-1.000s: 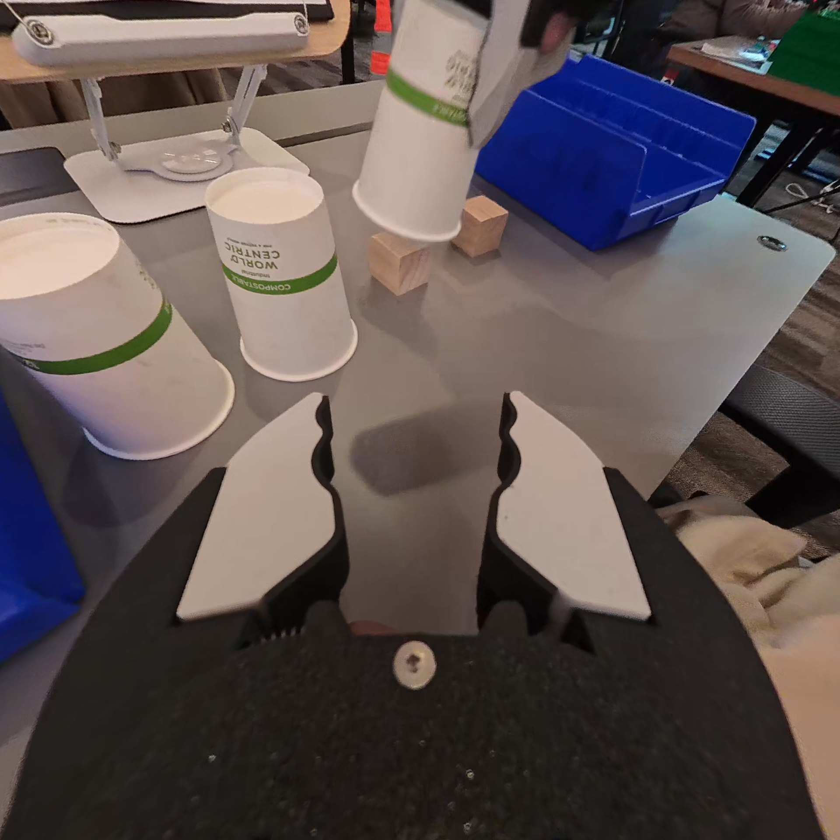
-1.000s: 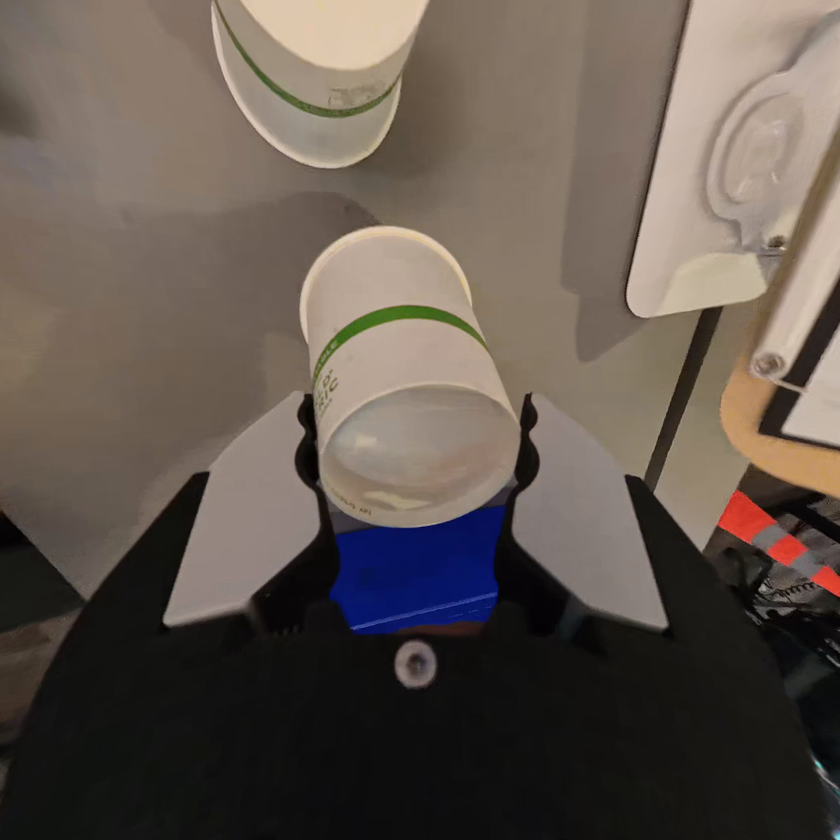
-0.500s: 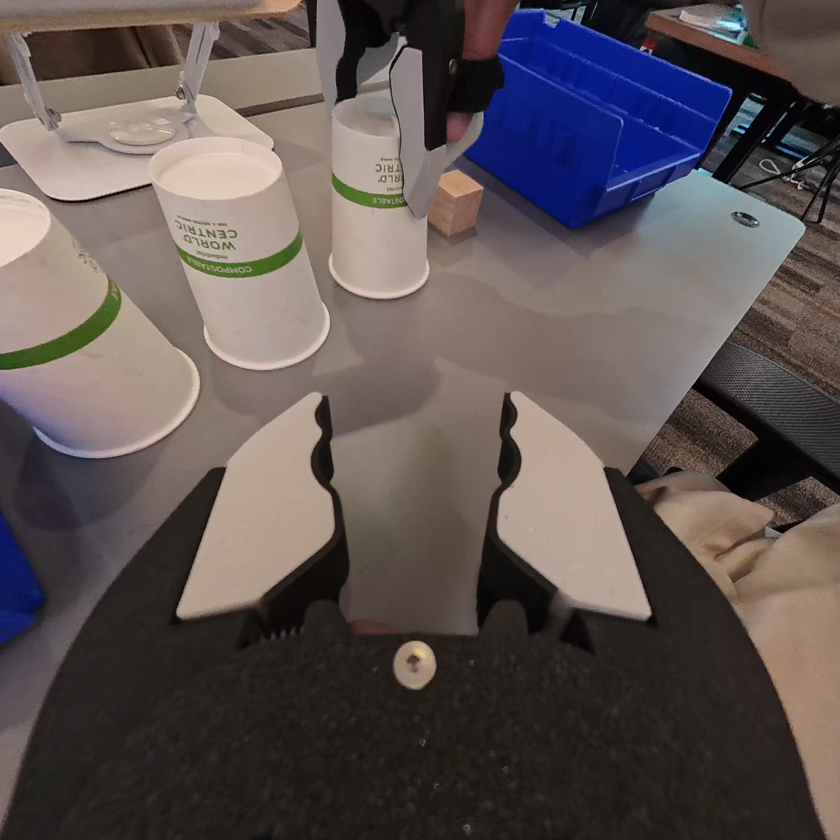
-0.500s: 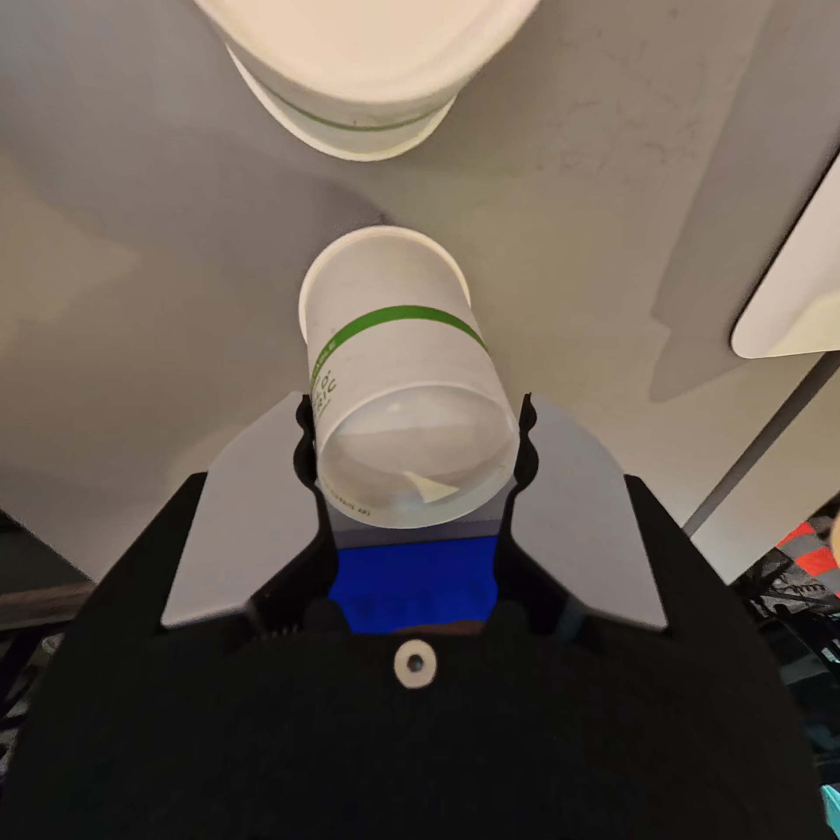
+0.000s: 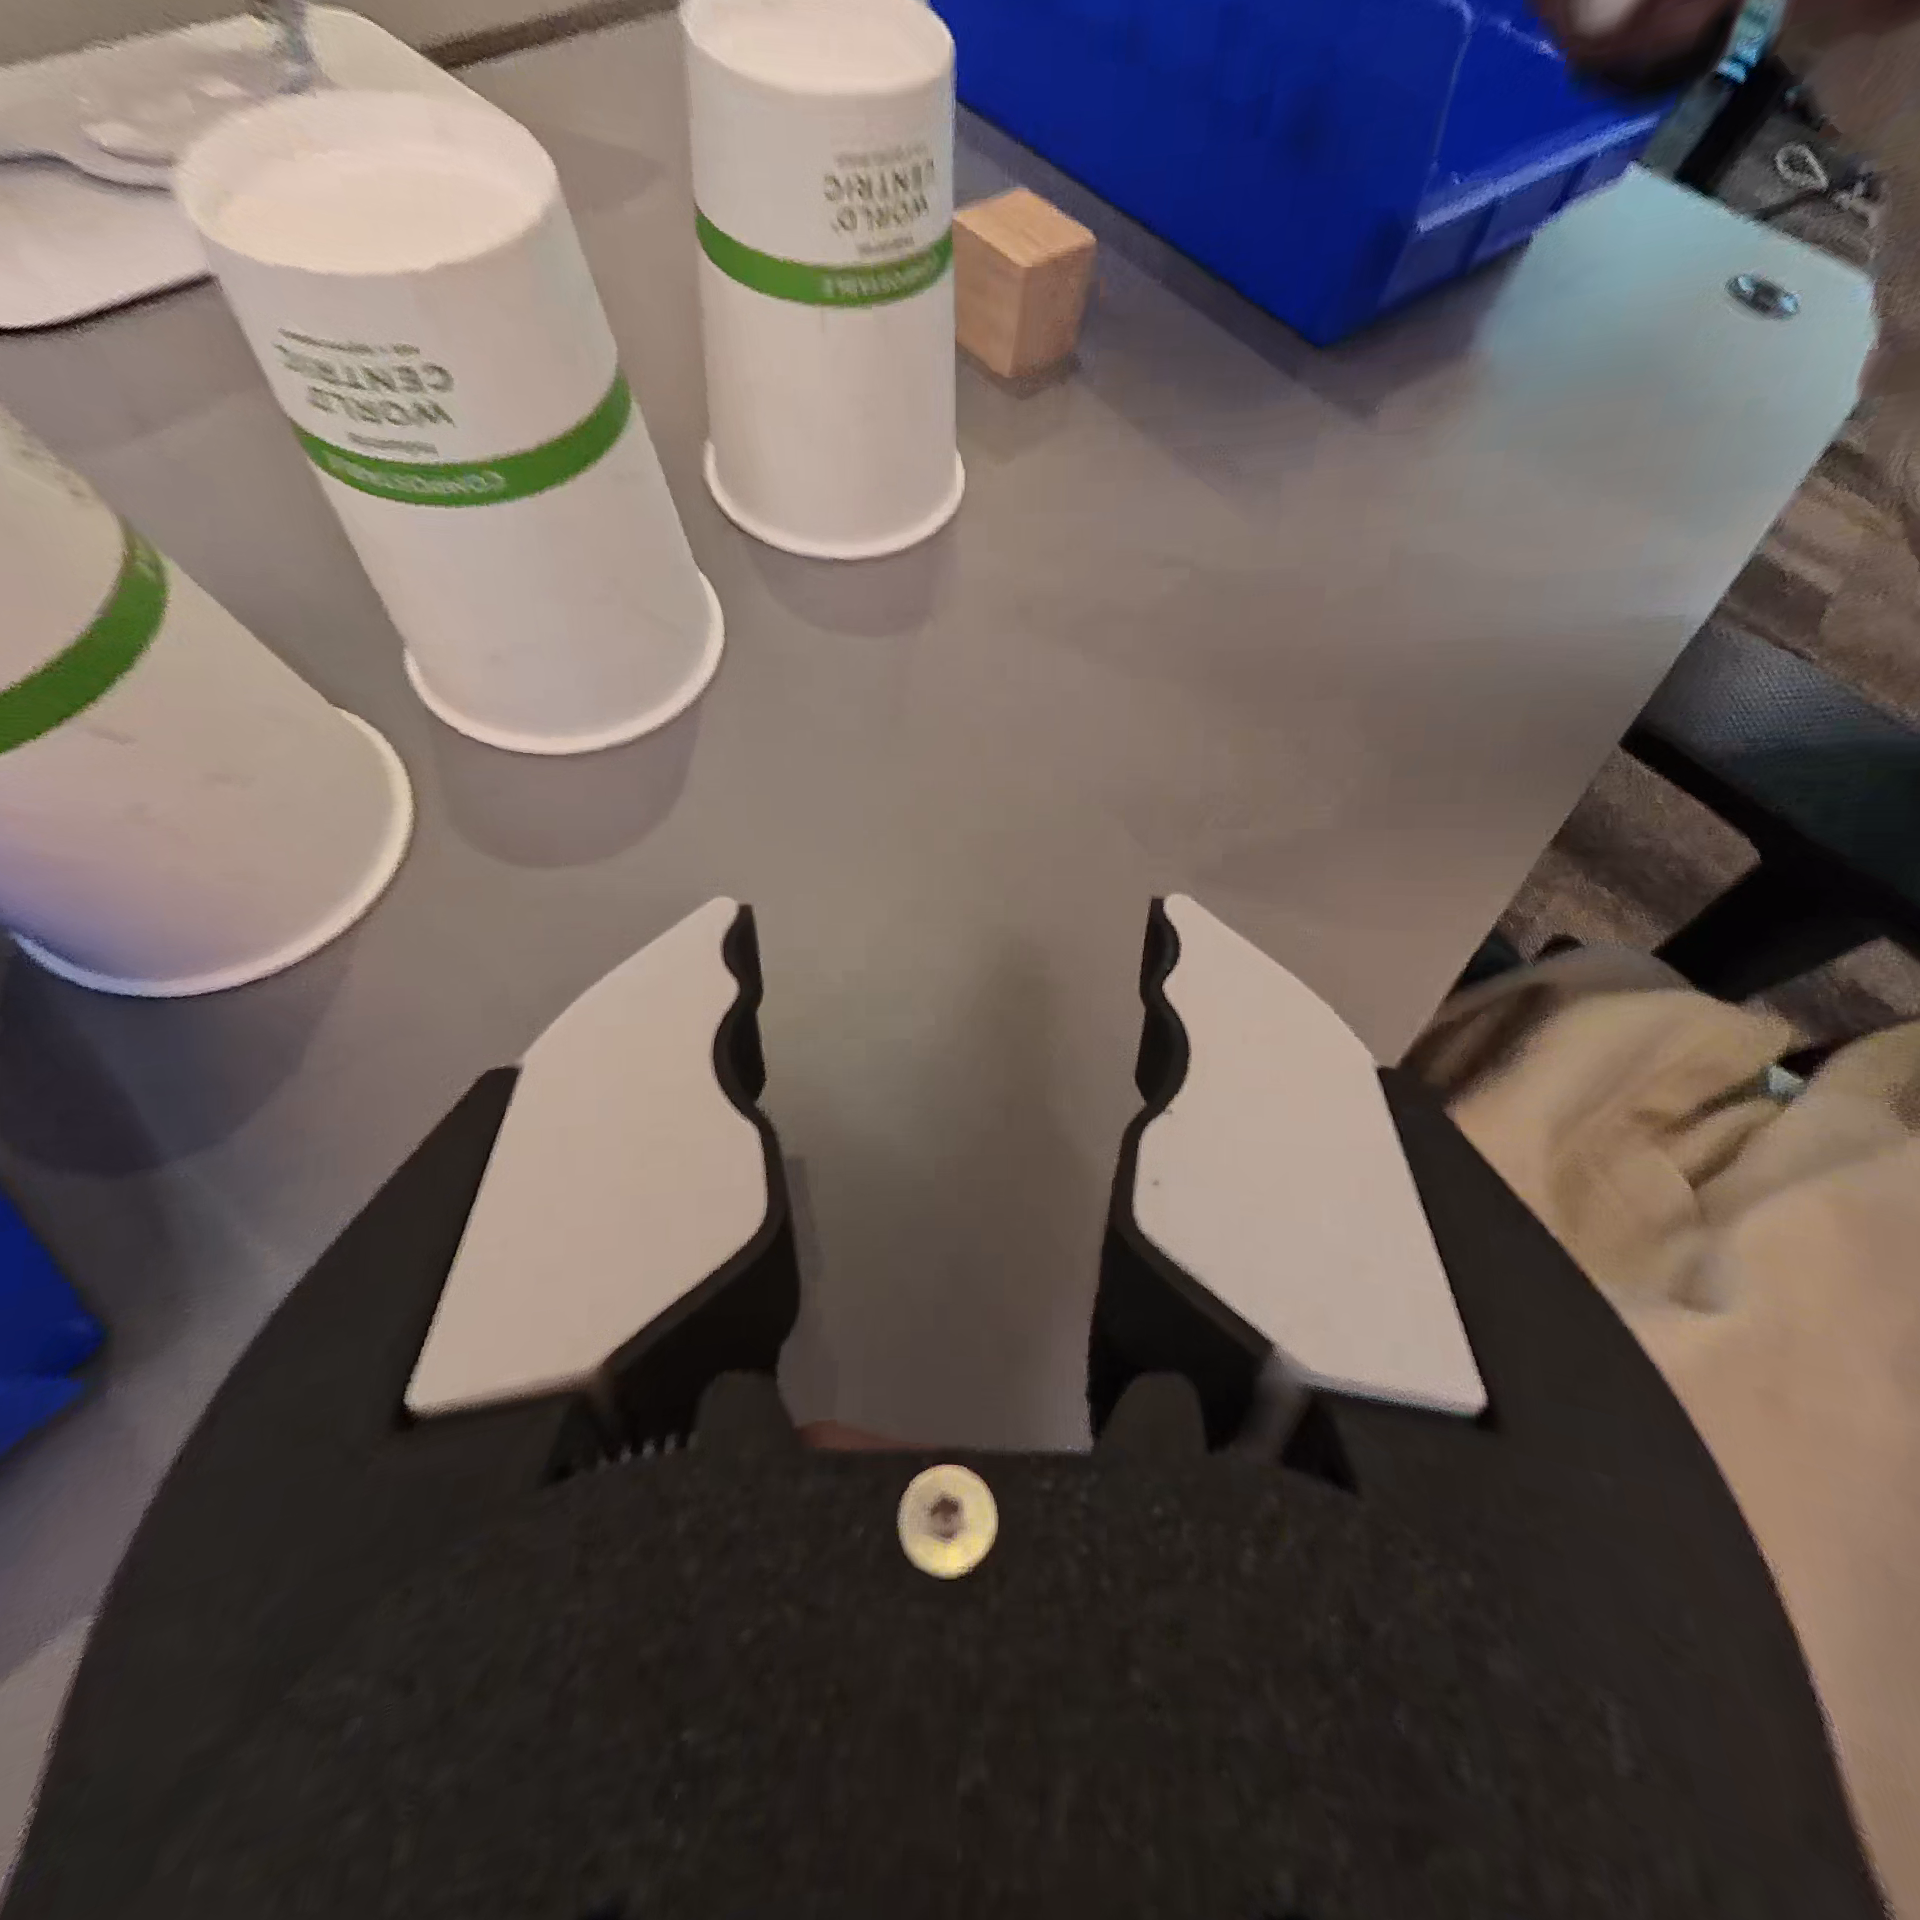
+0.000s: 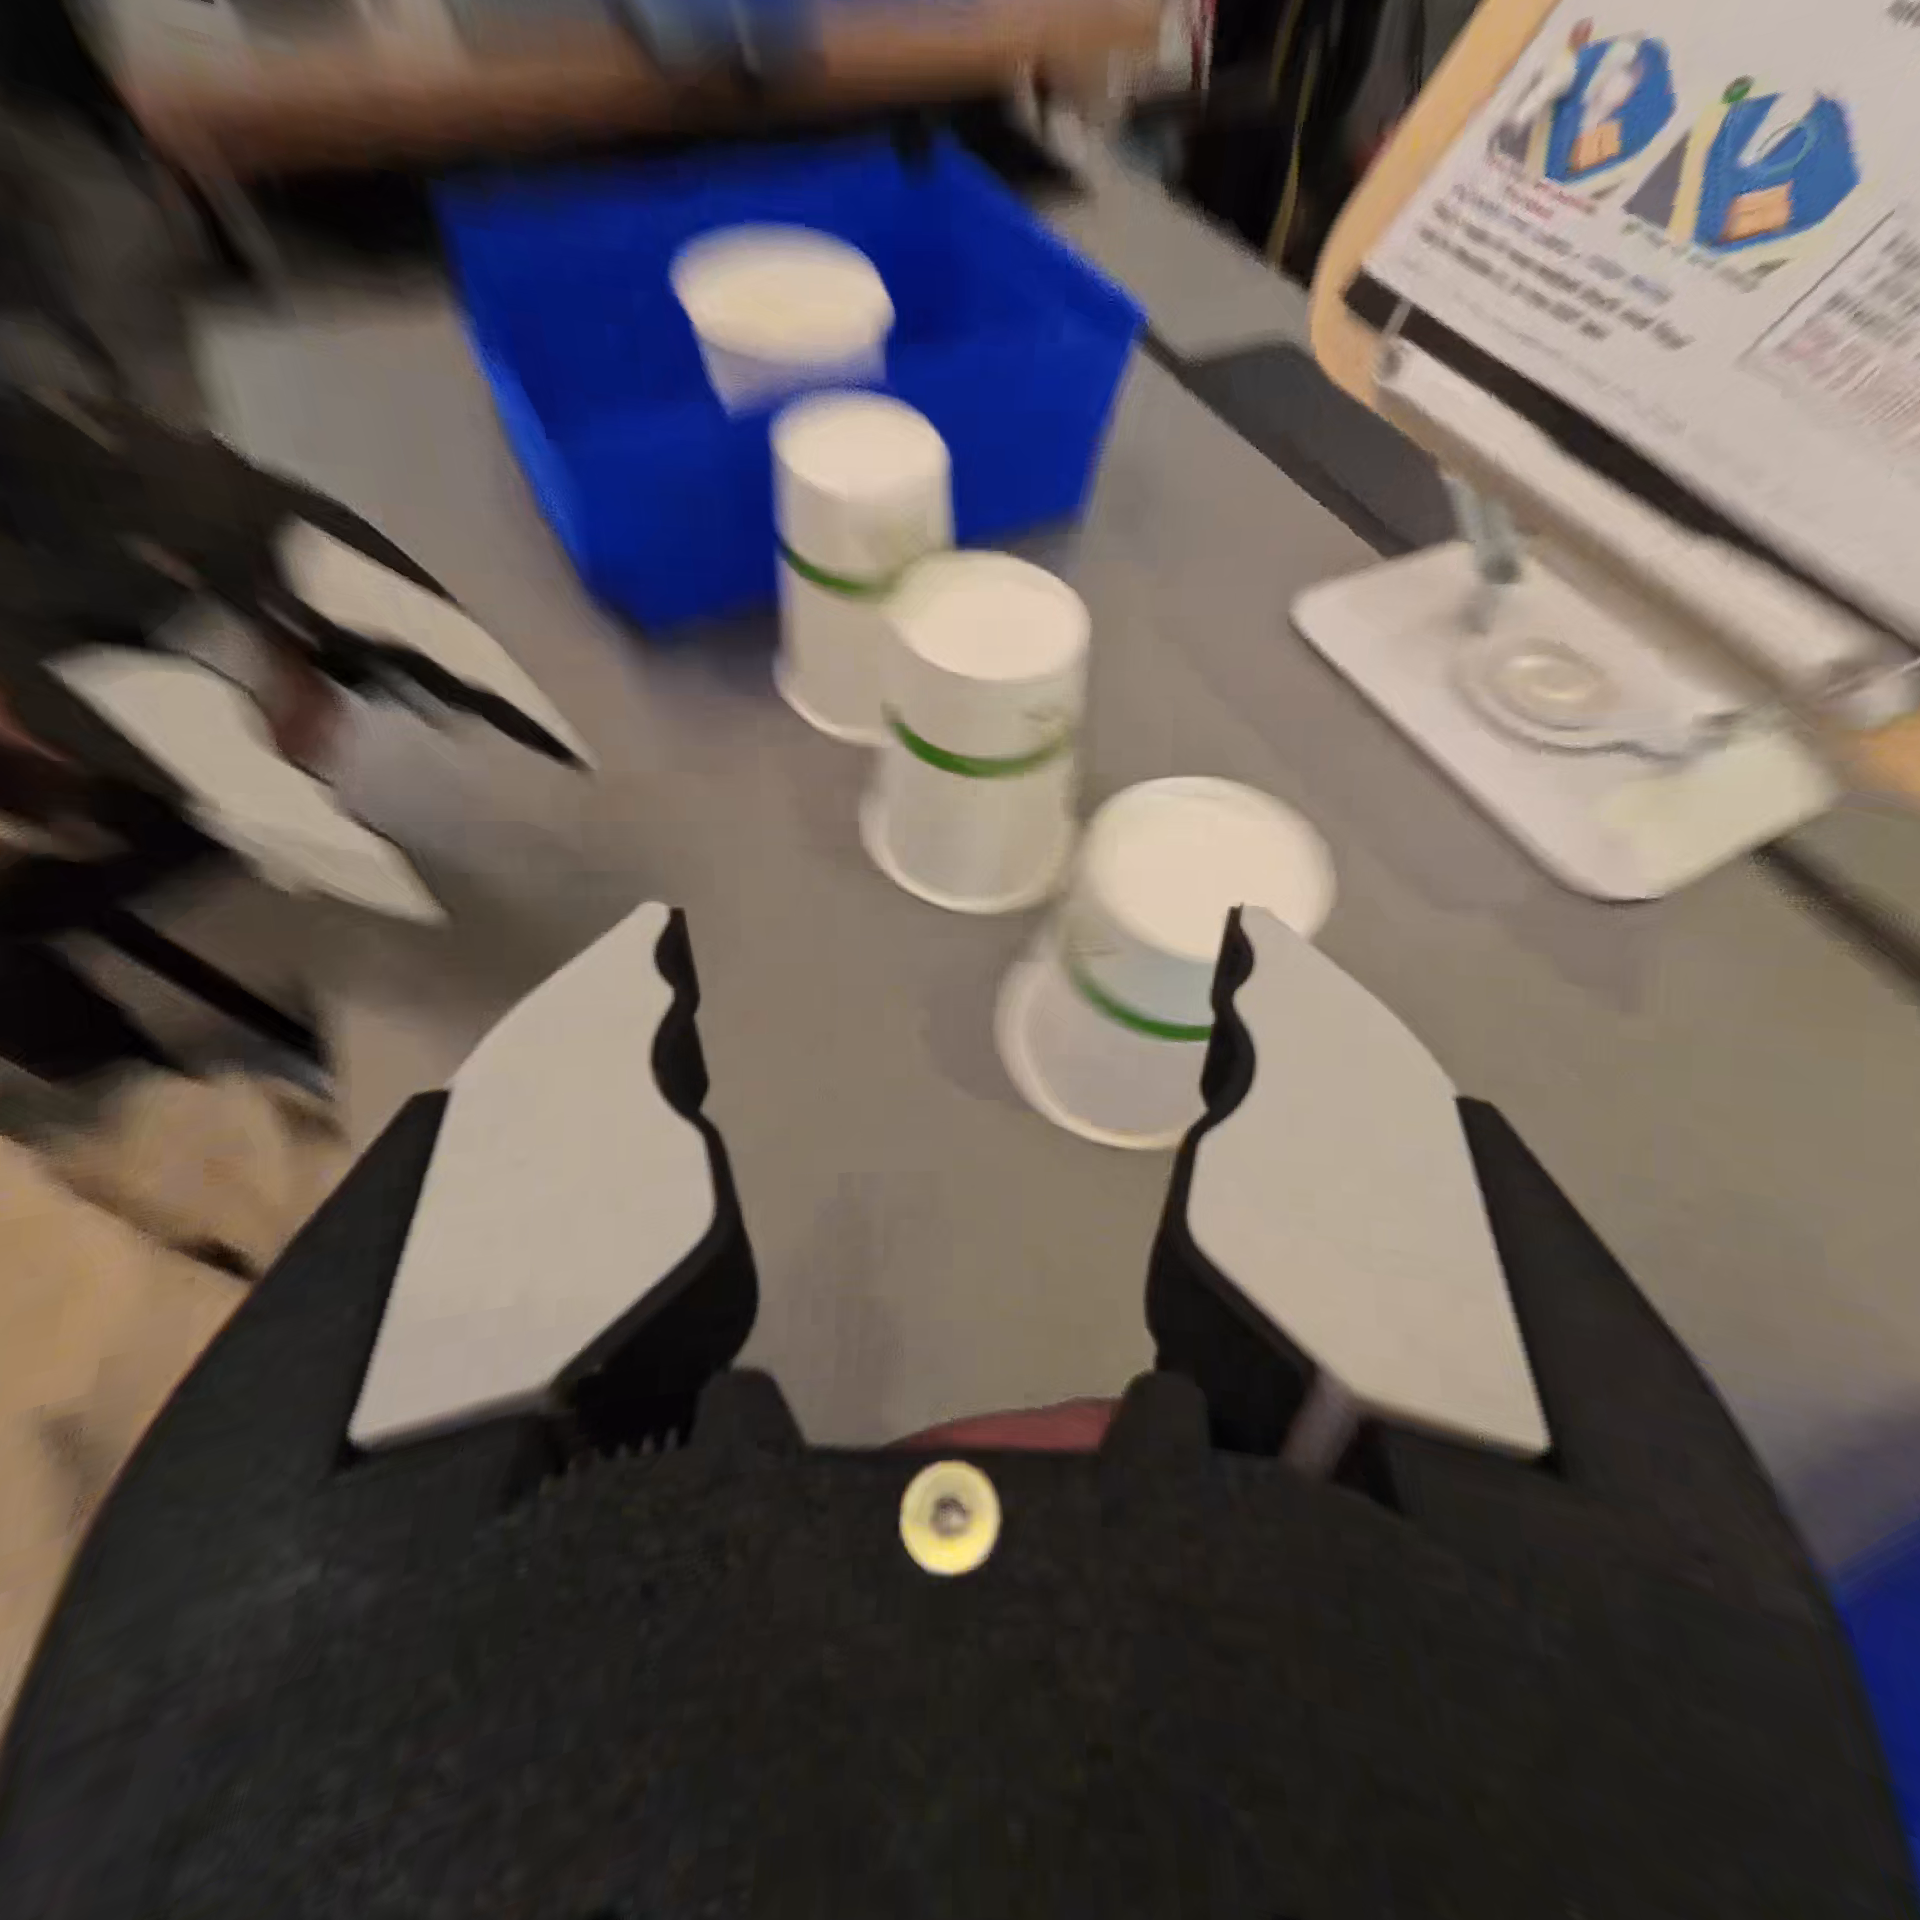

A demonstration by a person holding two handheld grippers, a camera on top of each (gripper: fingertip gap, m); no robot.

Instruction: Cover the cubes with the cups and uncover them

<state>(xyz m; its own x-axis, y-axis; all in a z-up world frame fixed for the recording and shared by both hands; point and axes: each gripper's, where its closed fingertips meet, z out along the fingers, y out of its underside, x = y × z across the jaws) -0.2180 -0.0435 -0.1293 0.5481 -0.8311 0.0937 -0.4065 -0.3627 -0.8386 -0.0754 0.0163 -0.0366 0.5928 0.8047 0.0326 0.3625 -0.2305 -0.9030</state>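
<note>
Three white paper cups with green bands stand upside down on the grey table (image 5: 1195, 644): a far cup (image 5: 831, 312), a middle cup (image 5: 457, 416) and a near cup (image 5: 156, 779). One wooden cube (image 5: 1023, 275) stands bare just right of the far cup; whatever is under the cups is hidden. My left gripper (image 5: 951, 925) is open and empty, low over the table in front of the cups. My right gripper (image 6: 951, 925) is open and empty, drawn back from the nearest cup (image 6: 1195, 862). The other two cups (image 6: 977, 738) (image 6: 857, 561) stand in a row behind it.
A blue bin (image 5: 1299, 135) stands behind the cube. Another blue bin (image 6: 623, 499) holds a white cup (image 6: 784, 312). A white stand base (image 6: 1558, 727) with a board is at the back. The left gripper (image 6: 312, 727) shows blurred. Beige cloth (image 5: 1662, 1195) lies past the table edge.
The right gripper set its cup down over one cube, let go and pulled back and away. The left gripper stayed open and moved a little toward the cups.
</note>
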